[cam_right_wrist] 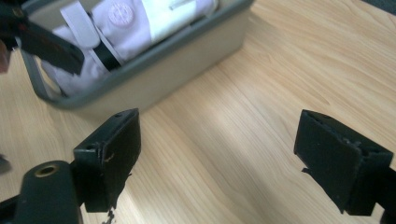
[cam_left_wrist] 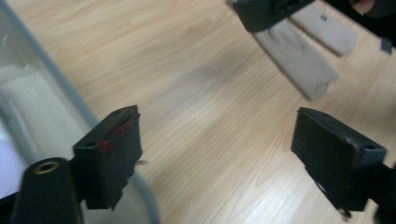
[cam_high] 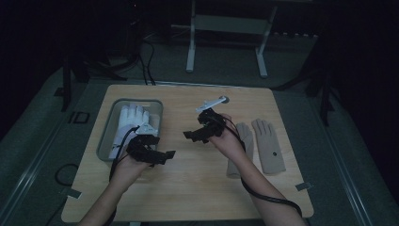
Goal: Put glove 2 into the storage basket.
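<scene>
A grey bin (cam_high: 104, 136) stands at the table's left with white gloves (cam_high: 129, 120) in it. Two beige gloves (cam_high: 268, 146) lie flat on the wood at the right, and my right forearm crosses the nearer one. My left gripper (cam_high: 162, 155) hovers just right of the bin, open and empty. My right gripper (cam_high: 194, 132) is at mid-table, its jaws pointing left, also open and empty. In the left gripper view the left gripper (cam_left_wrist: 217, 149) spans bare wood, with the beige gloves (cam_left_wrist: 299, 60) beyond it. In the right gripper view the right gripper (cam_right_wrist: 217, 149) faces the bin (cam_right_wrist: 177, 56) and its white gloves (cam_right_wrist: 140, 18).
The wooden table (cam_high: 188, 188) sits on a grey floor with black cables (cam_high: 146, 61) behind it. A white frame's legs (cam_high: 190, 47) stand farther back. The bin's rim (cam_left_wrist: 60, 79) runs close to my left jaw.
</scene>
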The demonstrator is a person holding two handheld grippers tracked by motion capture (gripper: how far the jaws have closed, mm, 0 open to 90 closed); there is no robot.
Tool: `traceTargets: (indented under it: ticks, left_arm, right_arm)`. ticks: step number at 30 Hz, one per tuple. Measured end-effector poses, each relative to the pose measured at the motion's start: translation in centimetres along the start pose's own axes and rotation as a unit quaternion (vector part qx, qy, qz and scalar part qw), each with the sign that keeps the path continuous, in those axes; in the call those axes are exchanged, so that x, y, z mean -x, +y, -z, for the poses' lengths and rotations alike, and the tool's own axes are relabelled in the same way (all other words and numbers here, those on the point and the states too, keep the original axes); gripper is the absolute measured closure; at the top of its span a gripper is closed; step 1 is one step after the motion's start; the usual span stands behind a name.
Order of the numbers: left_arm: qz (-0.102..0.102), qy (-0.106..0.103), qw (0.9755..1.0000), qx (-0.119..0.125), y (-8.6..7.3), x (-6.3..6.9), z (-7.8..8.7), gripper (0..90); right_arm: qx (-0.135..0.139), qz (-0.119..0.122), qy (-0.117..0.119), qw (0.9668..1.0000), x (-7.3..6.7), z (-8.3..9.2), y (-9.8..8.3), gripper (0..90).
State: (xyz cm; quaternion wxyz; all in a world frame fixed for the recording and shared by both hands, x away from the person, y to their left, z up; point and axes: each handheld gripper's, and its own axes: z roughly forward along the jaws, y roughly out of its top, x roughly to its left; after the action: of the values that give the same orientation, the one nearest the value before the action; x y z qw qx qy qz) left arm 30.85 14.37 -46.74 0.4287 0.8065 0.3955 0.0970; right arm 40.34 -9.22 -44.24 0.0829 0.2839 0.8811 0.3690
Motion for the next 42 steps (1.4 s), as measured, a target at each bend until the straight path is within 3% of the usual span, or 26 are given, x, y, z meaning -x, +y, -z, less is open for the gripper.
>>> traceTargets:
  ticks: [4,11,12,17,21,24,30,35,40,42]
  left_arm:
    - [-0.012,-0.006,0.9996,0.025,-0.1,0.9,-0.6,14.2]
    - [-0.015,-0.030,0.9991,0.026,-0.5,1.8,-2.5,14.1]
    - [-0.018,-0.034,0.9989,0.026,-0.6,1.9,-2.8,13.8]
    - [-0.023,-0.042,0.9987,0.016,-1.3,2.6,-4.2,13.6]
    - [-0.022,-0.044,0.9987,0.016,-2.5,2.9,-5.5,13.6]
    - [-0.013,-0.057,0.9980,0.023,-3.3,2.9,-6.3,13.6]
    - [-0.026,-0.049,0.9981,0.028,-4.5,3.1,-7.3,13.6]
    - [-0.011,-0.057,0.9980,0.023,-5.7,3.2,-8.1,12.9]
    - [-0.013,-0.048,0.9986,0.016,-6.4,3.5,-8.7,1.7]
    - [-0.020,-0.039,0.9990,0.010,-6.5,3.5,-8.8,1.7]
  right_arm:
    - [-0.001,-0.007,-0.007,1.0000,0.9,0.9,-1.1,14.0]
    - [-0.003,-0.028,-0.025,0.9993,2.5,2.1,-3.0,11.7]
    - [-0.006,-0.027,-0.019,0.9994,2.6,2.1,-3.2,11.7]
    - [0.002,0.011,-0.011,0.9999,3.1,2.9,-4.6,15.2]
    - [-0.008,0.027,-0.009,0.9996,3.8,3.3,-6.2,19.9]
    - [-0.018,0.037,-0.012,0.9991,4.6,3.6,-7.6,21.4]
    - [-0.029,0.047,-0.030,0.9980,5.9,4.1,-10.2,23.1]
    - [-0.038,0.036,-0.024,0.9984,7.1,4.1,-12.3,23.3]
    - [-0.043,0.030,-0.029,0.9982,7.8,4.0,-14.3,24.9]
    - [-0.044,0.033,-0.036,0.9978,7.9,4.1,-14.9,27.4]
